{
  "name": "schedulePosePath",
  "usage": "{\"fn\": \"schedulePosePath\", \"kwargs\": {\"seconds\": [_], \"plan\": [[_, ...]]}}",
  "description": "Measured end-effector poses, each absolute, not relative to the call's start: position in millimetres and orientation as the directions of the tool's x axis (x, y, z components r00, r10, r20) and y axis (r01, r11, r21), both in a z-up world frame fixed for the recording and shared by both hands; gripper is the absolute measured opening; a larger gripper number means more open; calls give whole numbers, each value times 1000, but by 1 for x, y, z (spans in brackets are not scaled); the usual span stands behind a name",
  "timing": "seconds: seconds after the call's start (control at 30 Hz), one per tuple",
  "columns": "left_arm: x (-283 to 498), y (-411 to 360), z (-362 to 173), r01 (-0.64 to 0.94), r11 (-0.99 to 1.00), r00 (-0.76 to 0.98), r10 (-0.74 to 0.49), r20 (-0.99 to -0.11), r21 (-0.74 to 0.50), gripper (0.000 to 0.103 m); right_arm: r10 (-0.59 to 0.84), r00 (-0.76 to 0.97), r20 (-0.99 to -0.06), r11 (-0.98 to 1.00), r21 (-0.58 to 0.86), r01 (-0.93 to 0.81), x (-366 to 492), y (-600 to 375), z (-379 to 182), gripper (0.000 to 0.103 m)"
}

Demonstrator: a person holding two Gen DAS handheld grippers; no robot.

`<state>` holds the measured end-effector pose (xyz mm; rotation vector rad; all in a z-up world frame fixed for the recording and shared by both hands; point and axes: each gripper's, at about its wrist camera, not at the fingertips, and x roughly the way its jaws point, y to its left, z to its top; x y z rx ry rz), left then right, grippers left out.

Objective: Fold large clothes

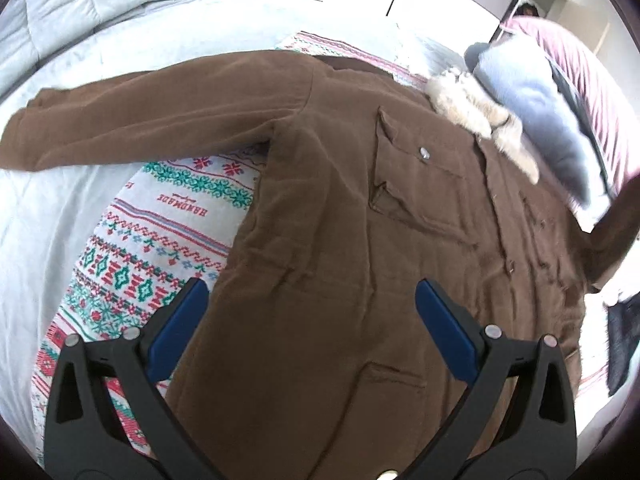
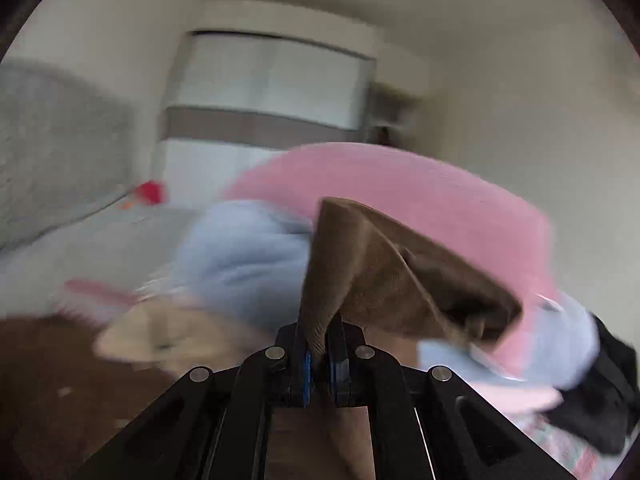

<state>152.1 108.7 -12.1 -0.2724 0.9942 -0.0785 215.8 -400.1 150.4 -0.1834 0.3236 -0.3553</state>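
On the left a sleeve (image 1: 132,120) lies spread over the bed (image 1: 60,216) above the left claw (image 1: 312,312), held wide apart over the brown coat (image 1: 360,240), while a sleeve end (image 2: 360,264) is clamped in the right claw (image 2: 318,356), probably to be folded across the chest next.

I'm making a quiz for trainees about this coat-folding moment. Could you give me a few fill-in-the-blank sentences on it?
1. The coat spread on the bed is ____ in colour.
2. The right gripper is shut on a fold of the ____.
3. The left gripper hovers over the coat with its jaws ____.
4. The coat's collar is trimmed with pale ____.

Missing words: brown; coat; open; fur
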Motion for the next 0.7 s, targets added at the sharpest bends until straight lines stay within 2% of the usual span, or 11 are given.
{"fn": "schedulePosePath", "kwargs": {"seconds": [0.1,0.23,0.4,0.47,0.53,0.6,0.63,0.7], "plan": [[152,116,-10,-73,964,554,-173,-815,-255,103,-268,881,-389,946,-281,164,260,-322,100,5],[153,129,-9,-101,956,554,-177,-814,-277,103,-237,800,-551,917,-398,-2,295,-246,4,5],[154,137,-6,-105,948,556,-196,-808,-302,103,-222,770,-598,899,-431,-75,285,-229,-38,9],[154,137,-5,-98,948,556,-199,-807,-302,103,-164,752,-638,912,-389,-132,277,-236,-40,11],[156,137,-5,-95,945,554,-211,-805,-313,103,-72,707,-703,914,-331,-236,268,-242,-39,19],[155,138,-5,-92,941,554,-223,-802,-325,103,-16,686,-727,896,-315,-313,258,-239,-34,29],[156,138,-4,-92,940,553,-227,-802,-329,103,30,679,-734,899,-278,-339,252,-241,-30,31],[155,137,-4,-89,938,553,-232,-800,-334,103,175,664,-727,921,-117,-371,244,-256,-9,47]]}}
